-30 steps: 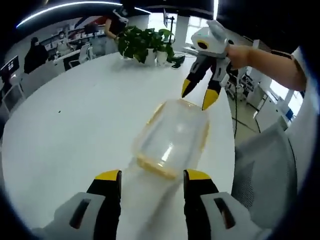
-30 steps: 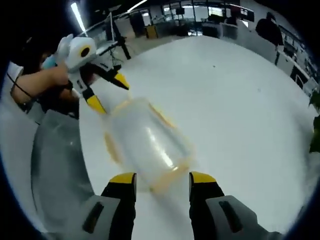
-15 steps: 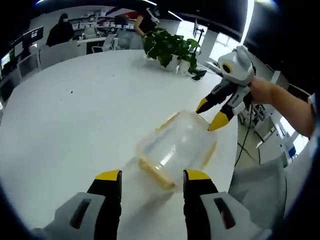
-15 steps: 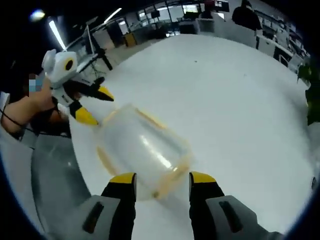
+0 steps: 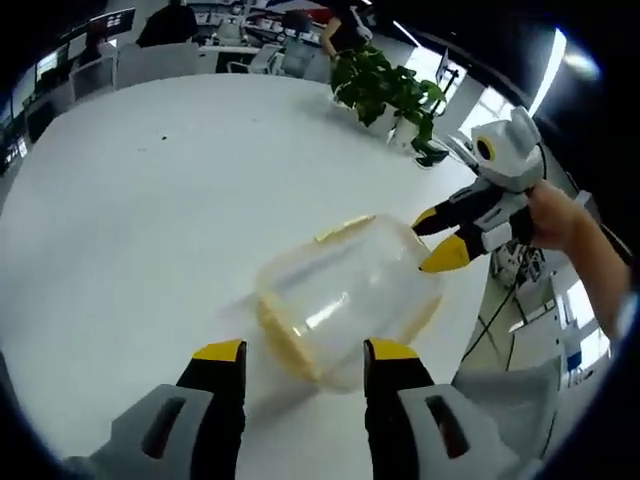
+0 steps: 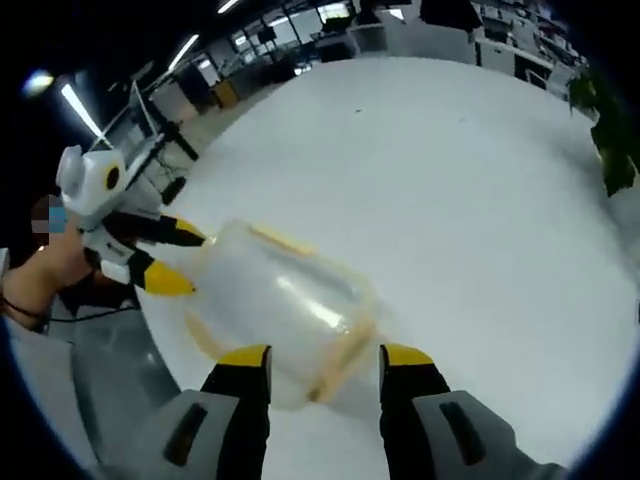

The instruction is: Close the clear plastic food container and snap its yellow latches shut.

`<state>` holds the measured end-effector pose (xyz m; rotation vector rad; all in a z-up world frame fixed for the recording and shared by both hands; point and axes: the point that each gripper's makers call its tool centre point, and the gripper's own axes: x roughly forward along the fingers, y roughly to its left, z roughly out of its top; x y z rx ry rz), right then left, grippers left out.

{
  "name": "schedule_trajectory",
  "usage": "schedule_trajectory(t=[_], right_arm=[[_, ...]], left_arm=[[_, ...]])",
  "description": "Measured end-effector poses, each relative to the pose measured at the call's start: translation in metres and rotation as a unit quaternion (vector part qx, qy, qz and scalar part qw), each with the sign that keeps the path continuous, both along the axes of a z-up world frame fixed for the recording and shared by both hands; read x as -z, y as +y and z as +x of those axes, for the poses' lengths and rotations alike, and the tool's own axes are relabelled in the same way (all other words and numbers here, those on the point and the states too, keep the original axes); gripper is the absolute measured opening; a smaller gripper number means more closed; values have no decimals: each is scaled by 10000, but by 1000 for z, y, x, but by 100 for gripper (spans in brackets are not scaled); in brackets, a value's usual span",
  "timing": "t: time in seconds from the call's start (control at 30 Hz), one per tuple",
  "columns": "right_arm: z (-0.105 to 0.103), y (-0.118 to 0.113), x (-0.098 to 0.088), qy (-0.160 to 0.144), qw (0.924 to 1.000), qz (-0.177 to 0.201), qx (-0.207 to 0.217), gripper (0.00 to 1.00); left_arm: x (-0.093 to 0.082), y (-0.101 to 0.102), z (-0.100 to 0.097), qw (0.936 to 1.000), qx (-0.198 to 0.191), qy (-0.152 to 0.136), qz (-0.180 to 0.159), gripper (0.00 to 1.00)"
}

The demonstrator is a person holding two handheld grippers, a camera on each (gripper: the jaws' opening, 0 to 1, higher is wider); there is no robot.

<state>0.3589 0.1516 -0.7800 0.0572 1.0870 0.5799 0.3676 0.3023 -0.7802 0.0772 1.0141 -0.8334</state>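
Observation:
A clear plastic food container (image 5: 345, 295) with yellow latches (image 5: 280, 340) lies on the white table (image 5: 150, 230). My left gripper (image 5: 302, 355) is open, its yellow-tipped jaws either side of the container's near end. My right gripper (image 5: 432, 242) comes in from the right, open, its tips at the container's far corner. In the right gripper view the same container (image 6: 280, 310) lies just beyond the open right gripper (image 6: 325, 358). There the left gripper (image 6: 180, 262) stands open at the container's left end. A yellow latch (image 6: 275, 238) runs along the lid's far edge.
Potted plants (image 5: 385, 90) stand at the far side of the table, also at the edge of the right gripper view as leaves (image 6: 605, 130). A grey chair (image 5: 500, 400) sits past the table's edge beside the container. Office desks and people fill the background.
Both cameras have swung and dropped lower. Each gripper has closed in on its end of the container, and the opposite gripper's tips now sit at the container's edge. Both remain open.

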Motion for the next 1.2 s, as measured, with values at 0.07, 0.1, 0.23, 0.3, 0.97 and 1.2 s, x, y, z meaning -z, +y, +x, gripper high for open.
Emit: schedule_trajectory(t=[0.07,0.1,0.23,0.3,0.97,1.2], right_arm=[[0,1,1,47,10000,63,41,41],[-1,1,1,88,9999,116,91,41],[-2,2,1,108,9997,171,128,40],[-2,5,1,133,9995,266,145,40],[-5,14,-2,280,9990,327,141,36],[-7,13,1,251,9991,282,186,38]], left_arm=[[0,0,1,9999,-85,61,-41,46],[0,0,1,9999,-116,76,-59,46],[-2,-9,-6,9991,-93,292,-304,38],[0,-7,-2,9994,-137,249,-212,38],[6,-8,-3,9981,-176,364,-456,32],[3,-6,-2,9977,-203,380,-522,33]])
